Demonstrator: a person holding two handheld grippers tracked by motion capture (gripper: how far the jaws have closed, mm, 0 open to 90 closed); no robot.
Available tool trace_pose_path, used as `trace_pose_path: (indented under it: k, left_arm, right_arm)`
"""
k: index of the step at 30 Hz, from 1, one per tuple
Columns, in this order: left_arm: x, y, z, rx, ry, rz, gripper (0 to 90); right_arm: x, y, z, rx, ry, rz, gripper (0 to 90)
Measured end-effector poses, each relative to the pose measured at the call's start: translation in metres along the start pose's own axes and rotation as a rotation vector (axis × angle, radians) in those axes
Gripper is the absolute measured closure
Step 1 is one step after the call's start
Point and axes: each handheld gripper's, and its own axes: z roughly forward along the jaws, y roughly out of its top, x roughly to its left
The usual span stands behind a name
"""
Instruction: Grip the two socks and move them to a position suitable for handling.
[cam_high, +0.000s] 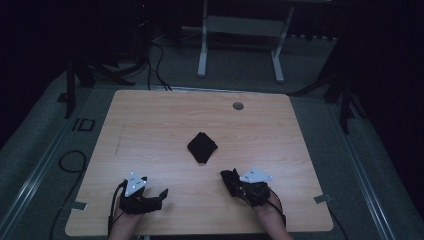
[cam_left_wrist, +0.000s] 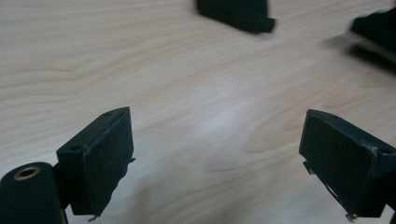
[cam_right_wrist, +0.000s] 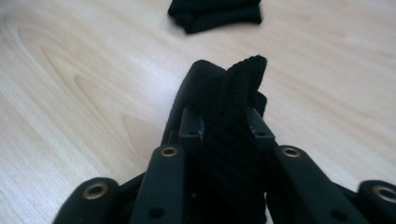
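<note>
High view first, from its left edge across: a black cable loops on the grey floor beside the wooden table. On the near left part of the tabletop sits the left gripper, held by a hand that comes in from the bottom edge, with a grey three-cornered plate on top. Its jaws point to the right across the table and stand wide apart with nothing between them. In the left gripper view the same gripper shows its two black pads spread well apart over bare wood grain, empty.

Near the middle of the table lies a folded black cloth, flat on the wood and clear of both tools. The left gripper view catches its near edge at the top of the frame, and the right gripper view shows it lying ahead, well apart from the jaws.

Right of centre, near the front edge, the right gripper points left and slightly away. Its jaws are clamped on a second black cloth piece, a ribbed knit fabric that stands up between the pads in the right gripper view and sticks out past them. In the high view this piece reads only as a dark bunch at the tool's tip.

A small grey round cap sits in the tabletop near the far edge.
</note>
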Motion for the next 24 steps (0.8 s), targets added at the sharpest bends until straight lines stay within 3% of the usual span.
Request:
trace_pose_path:
  k: [2, 5, 7, 11, 14, 16, 19, 20, 22, 24]
  left_arm:
    - [-0.01, 0.0, 0.004, 0.014, -0.022, 0.027, 10.3]
    - [-0.022, 0.001, 0.007, 0.024, -0.022, 0.066, 10.4]
    - [-0.029, 0.002, 0.007, 0.024, -0.031, 0.088, 10.4]
    - [-0.037, 0.004, 0.011, 0.049, -0.112, 0.08, 12.3]
    - [-0.046, 0.007, 0.015, 0.063, -0.197, 0.06, 13.5]
    - [-0.053, 0.011, 0.018, 0.07, -0.233, 0.076, 14.4]
    - [-0.07, 0.02, 0.026, 0.09, -0.297, 0.13, 15.6]
    - [-0.074, 0.022, 0.029, 0.095, -0.312, 0.14, 16.4]
    - [-0.085, 0.029, 0.036, 0.11, -0.342, 0.168, 16.5]
    - [-0.094, 0.036, 0.043, 0.112, -0.365, 0.194, 17.1]
  right_arm:
    - [0.003, -0.005, 0.006, 0.012, -0.011, -0.005, 71.1]
    - [0.004, -0.011, 0.013, 0.041, 0.008, -0.003, 64.6]
    - [0.006, -0.01, 0.013, 0.06, 0.034, -0.009, 50.2]
    - [0.007, -0.006, 0.007, 0.089, 0.085, 0.02, 36.8]
    - [0.003, 0.001, -0.01, 0.053, 0.118, 0.05, 32.2]
    - [-0.003, 0.007, -0.021, 0.042, 0.115, 0.066, 33.6]
    - [-0.008, 0.009, -0.028, 0.037, 0.094, 0.056, 49.0]
    - [-0.009, 0.008, -0.026, 0.061, 0.087, 0.038, 54.5]
    - [-0.01, 0.006, -0.021, 0.097, 0.108, 0.045, 54.5]
    - [-0.009, 0.003, -0.014, 0.129, 0.144, 0.052, 48.1]
